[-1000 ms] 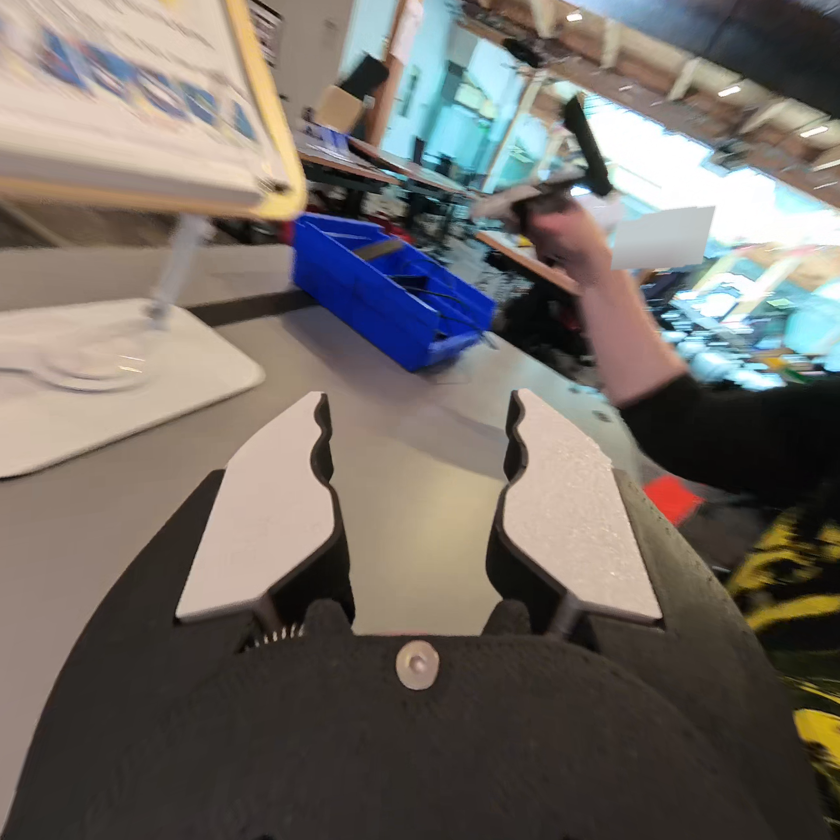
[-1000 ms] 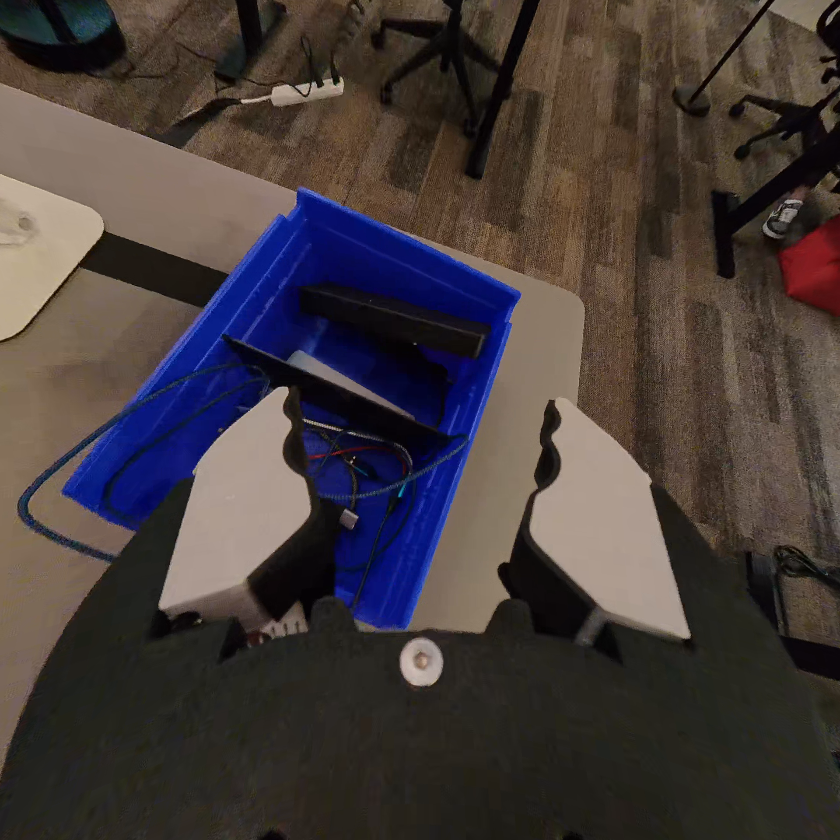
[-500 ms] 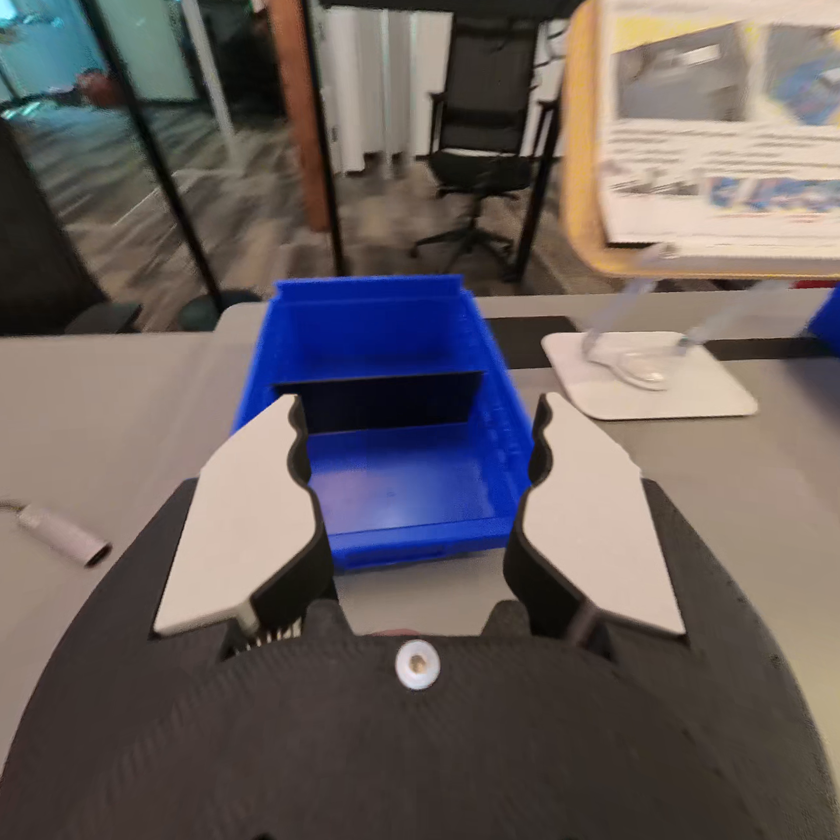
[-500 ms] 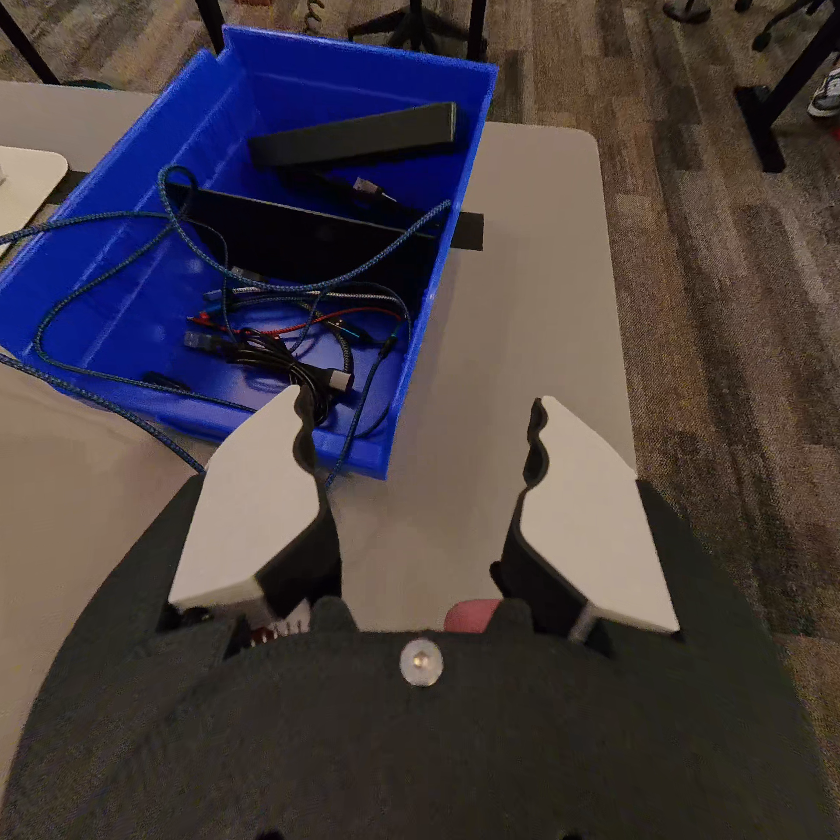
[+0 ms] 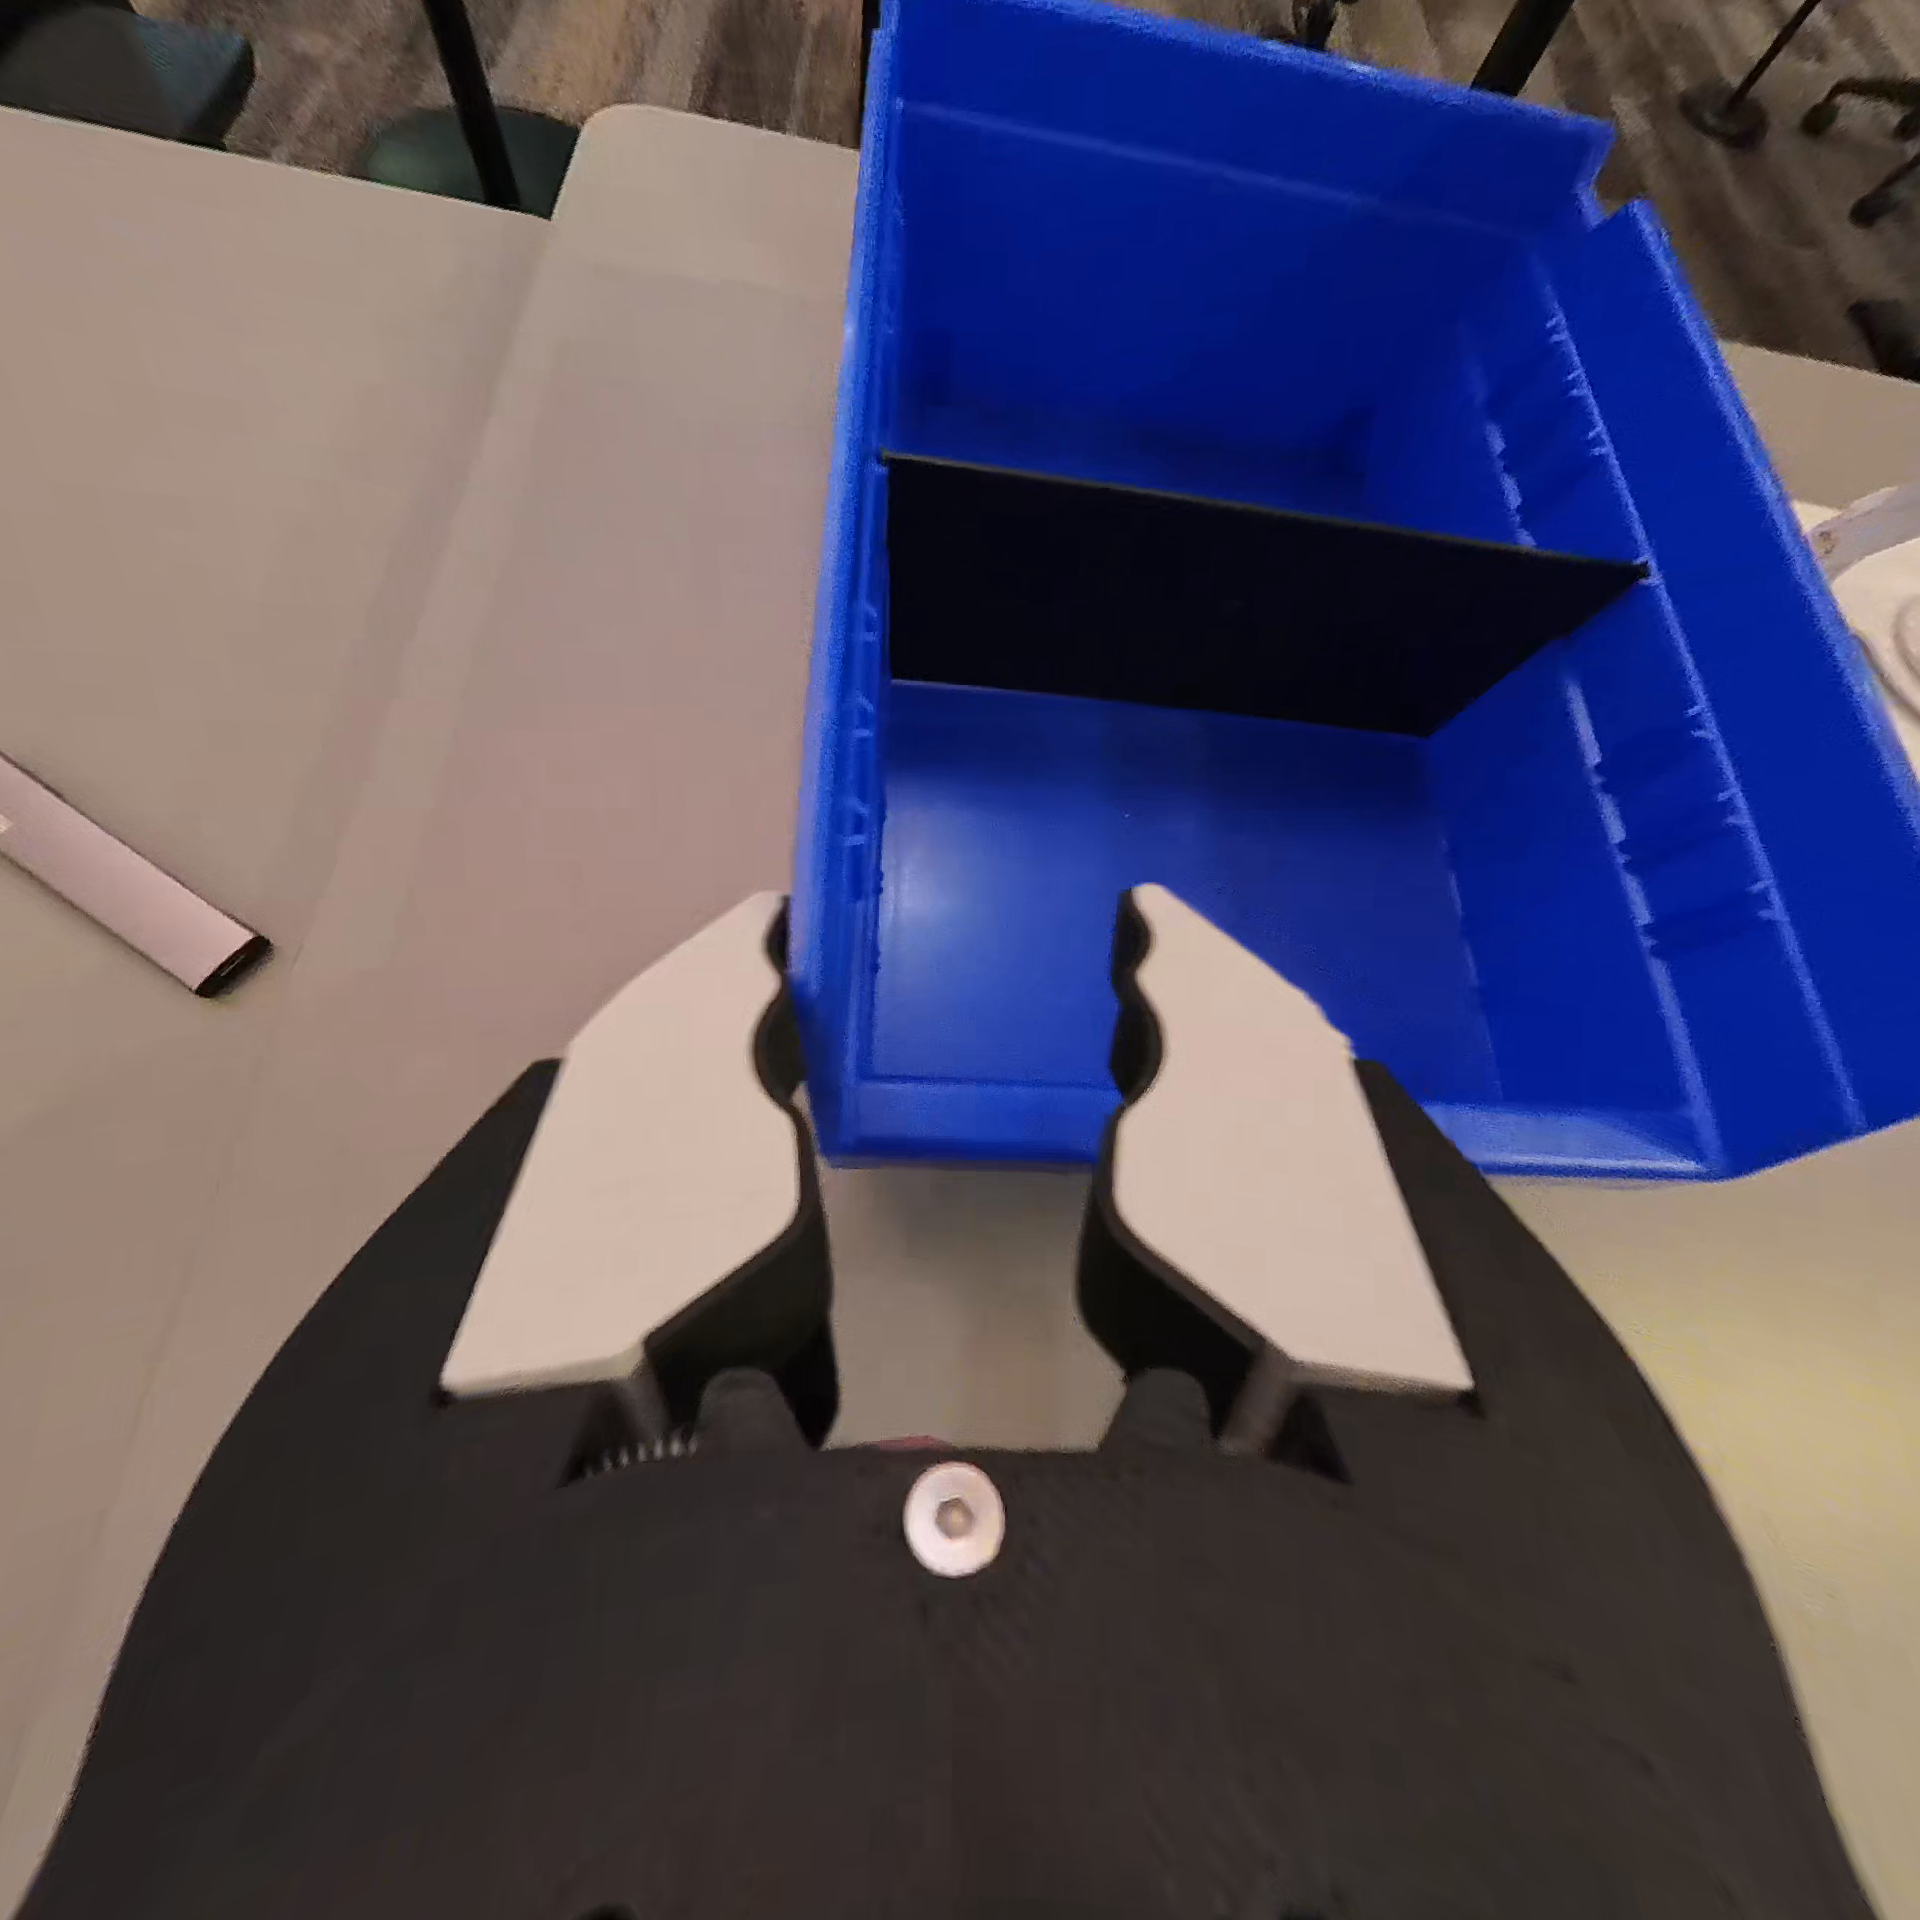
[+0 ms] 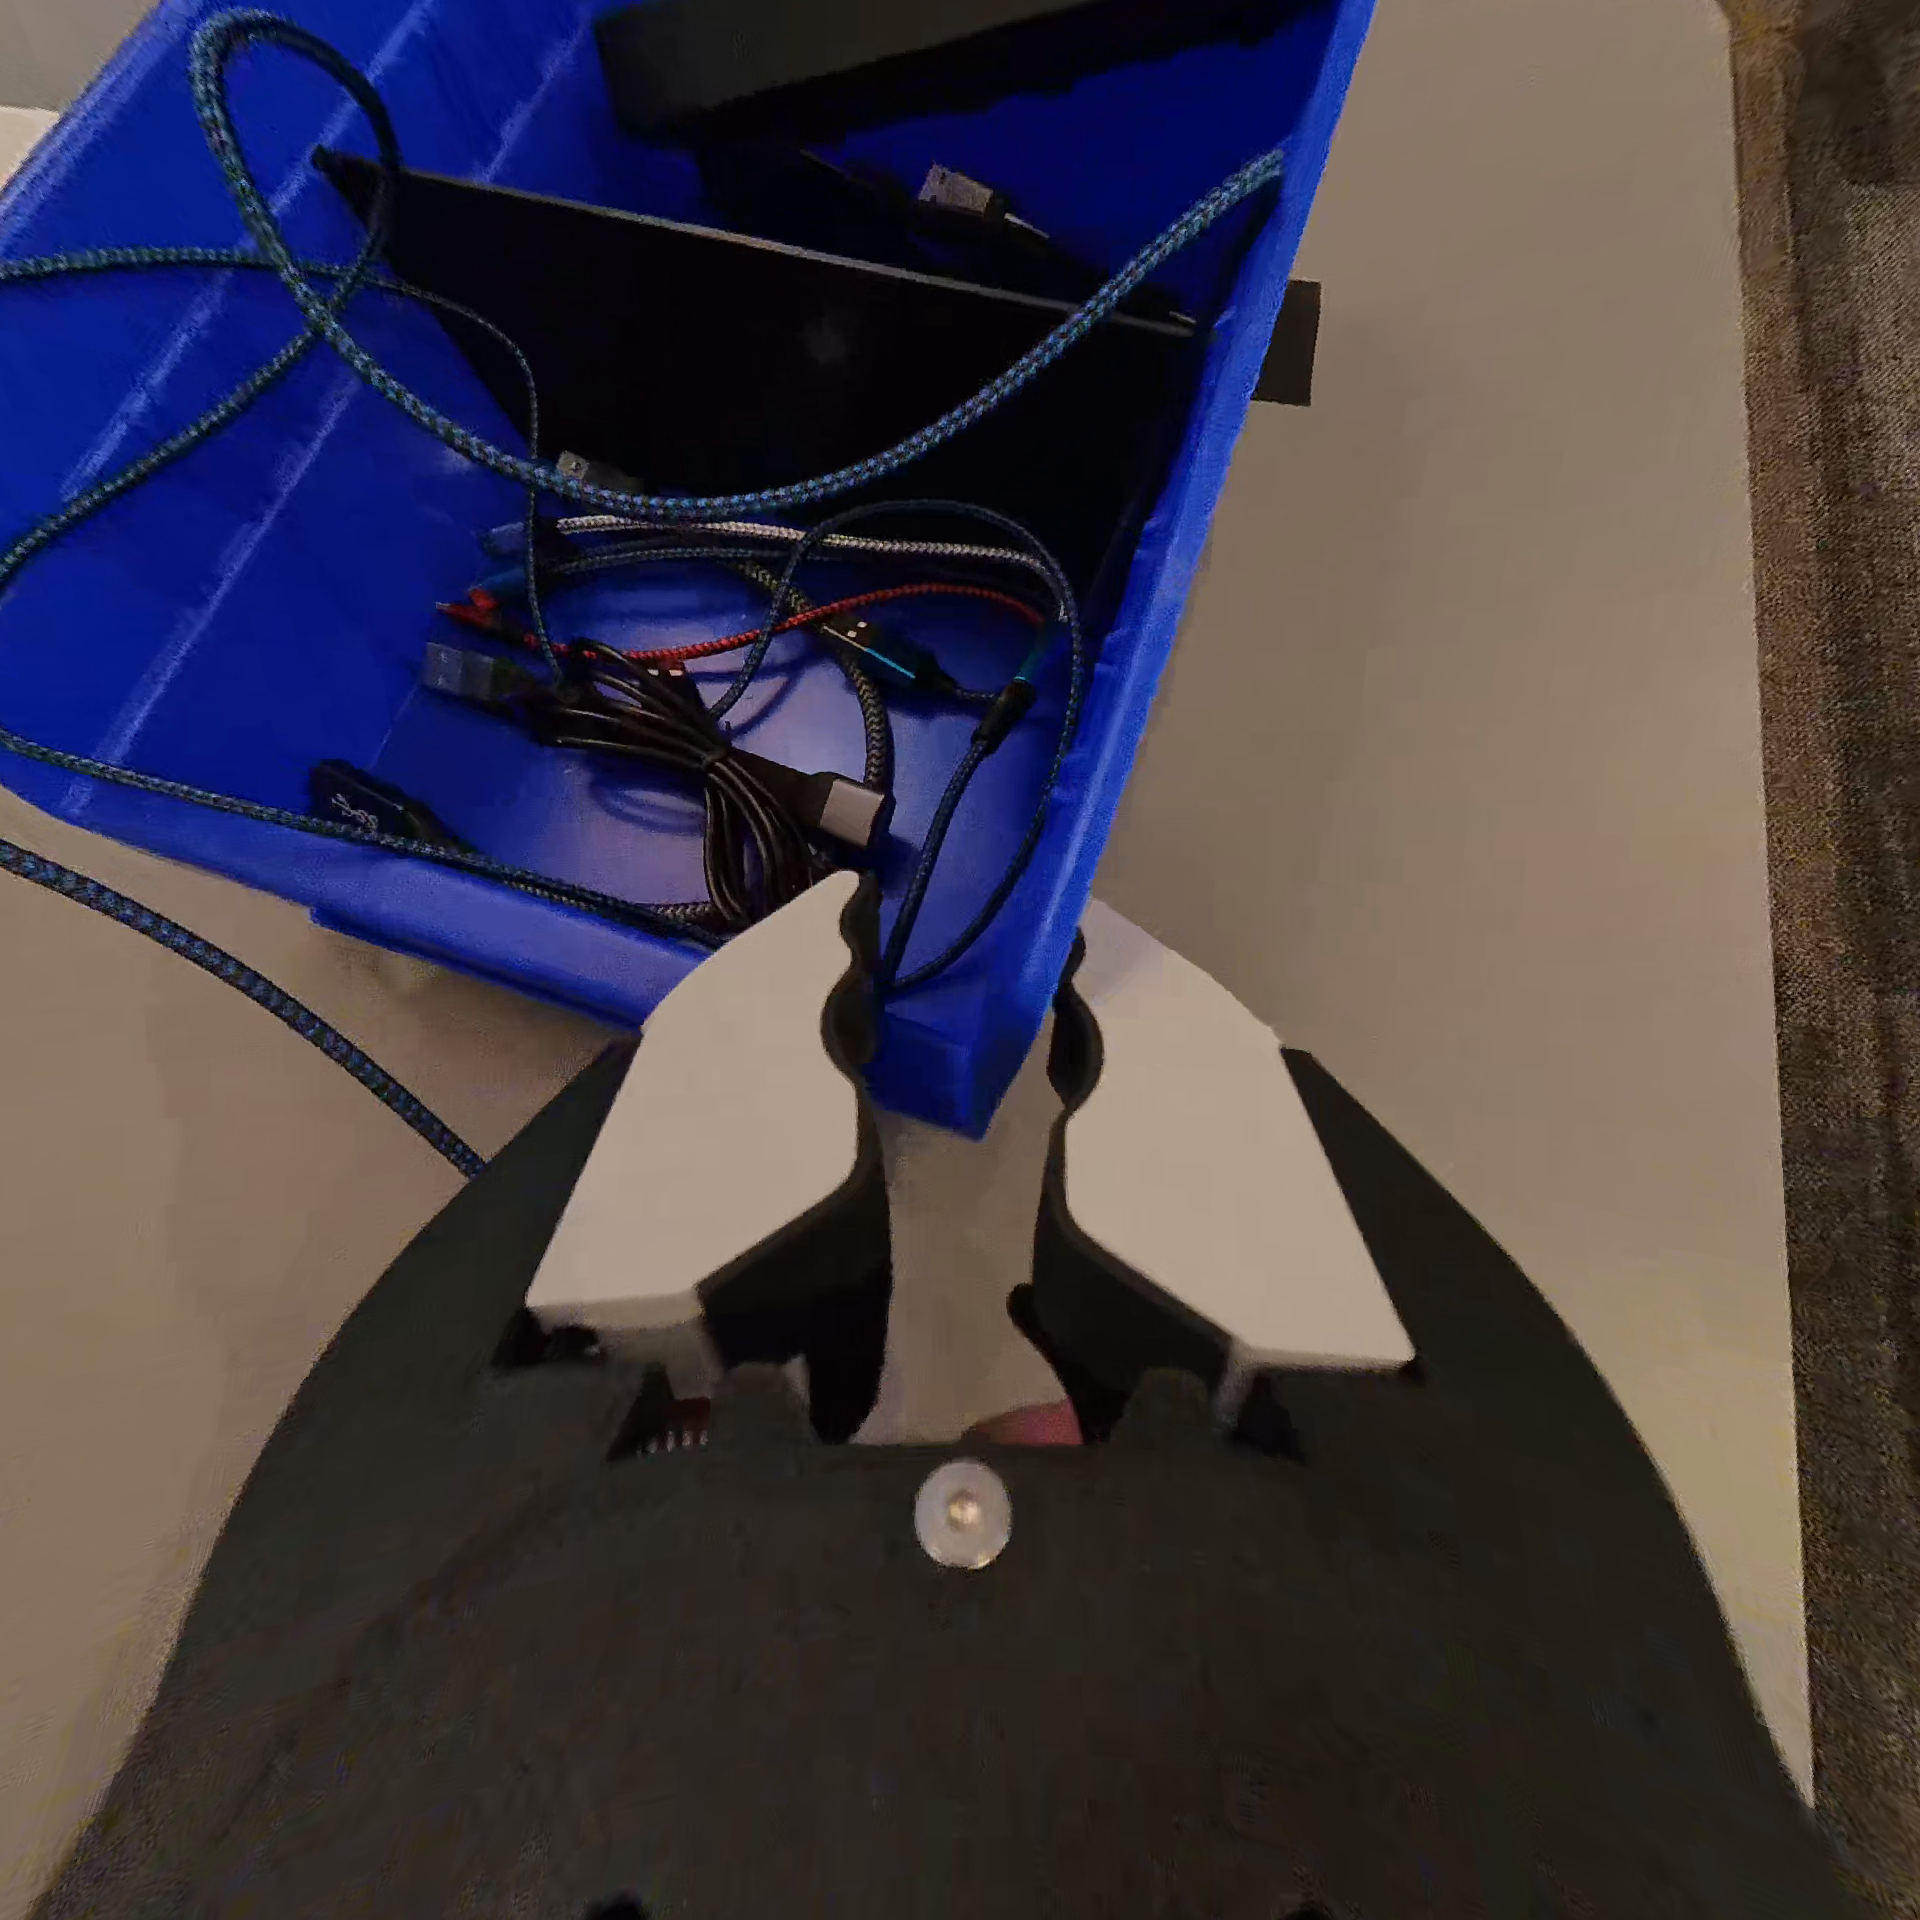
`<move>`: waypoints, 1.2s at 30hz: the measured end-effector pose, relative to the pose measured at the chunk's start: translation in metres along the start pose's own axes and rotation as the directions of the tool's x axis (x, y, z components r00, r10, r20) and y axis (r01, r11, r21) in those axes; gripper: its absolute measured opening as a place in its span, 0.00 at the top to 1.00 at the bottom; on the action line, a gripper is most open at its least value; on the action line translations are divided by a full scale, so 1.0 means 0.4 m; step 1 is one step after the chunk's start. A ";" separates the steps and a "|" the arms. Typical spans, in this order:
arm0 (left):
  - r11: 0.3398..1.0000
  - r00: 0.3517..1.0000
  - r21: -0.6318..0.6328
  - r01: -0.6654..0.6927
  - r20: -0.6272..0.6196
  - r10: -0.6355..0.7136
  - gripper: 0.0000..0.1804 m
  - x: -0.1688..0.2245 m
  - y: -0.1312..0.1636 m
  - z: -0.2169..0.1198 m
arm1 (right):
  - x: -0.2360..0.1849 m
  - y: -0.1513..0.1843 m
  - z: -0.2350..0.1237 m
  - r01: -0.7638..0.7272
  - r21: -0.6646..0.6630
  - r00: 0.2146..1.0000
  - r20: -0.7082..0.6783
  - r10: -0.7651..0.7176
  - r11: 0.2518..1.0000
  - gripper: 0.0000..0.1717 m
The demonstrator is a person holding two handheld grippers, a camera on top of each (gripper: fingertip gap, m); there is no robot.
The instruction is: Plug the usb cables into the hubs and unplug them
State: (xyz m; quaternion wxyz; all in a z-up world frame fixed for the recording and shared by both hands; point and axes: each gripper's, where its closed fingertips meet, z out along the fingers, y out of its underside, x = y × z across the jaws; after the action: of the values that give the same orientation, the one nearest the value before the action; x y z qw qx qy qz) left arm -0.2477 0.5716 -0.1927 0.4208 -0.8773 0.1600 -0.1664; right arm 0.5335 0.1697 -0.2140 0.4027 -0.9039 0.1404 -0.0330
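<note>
No cable is plugged yet: the usb cables lie tangled in a blue bin with a black hub. The right gripper and left gripper, fingers part open, each straddle a bin corner, holding nothing.

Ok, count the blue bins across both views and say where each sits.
2. An empty blue bin with a black divider before the left gripper; a cable-filled blue bin before the right gripper. Others may lie outside view.

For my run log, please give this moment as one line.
left gripper: open, at empty bin corner | right gripper: open, straddling cable bin corner | nothing held
</note>
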 end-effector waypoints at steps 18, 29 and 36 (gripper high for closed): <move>0.978 0.969 -0.100 -0.184 -0.183 0.164 0.97 0.059 0.092 -0.032 | 0.014 0.043 -0.022 0.205 -0.049 0.979 0.004 -0.205 0.978 0.95; 0.879 0.726 -0.088 -0.468 -0.606 0.326 0.97 0.200 0.283 -0.251 | -0.038 0.127 -0.105 0.481 -0.044 0.859 0.226 -0.460 0.876 0.94; 0.801 0.459 -0.011 -0.599 -0.824 0.332 0.97 0.412 0.380 -0.328 | -0.146 0.141 -0.113 0.611 0.044 0.704 0.426 -0.568 0.790 0.95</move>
State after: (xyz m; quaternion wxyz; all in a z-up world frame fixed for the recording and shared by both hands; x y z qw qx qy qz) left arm -0.1781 0.3220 -0.2095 0.1962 -0.6835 0.5879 -0.3856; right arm 0.4570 0.1178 -0.2221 0.3450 -0.9054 -0.2440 0.0411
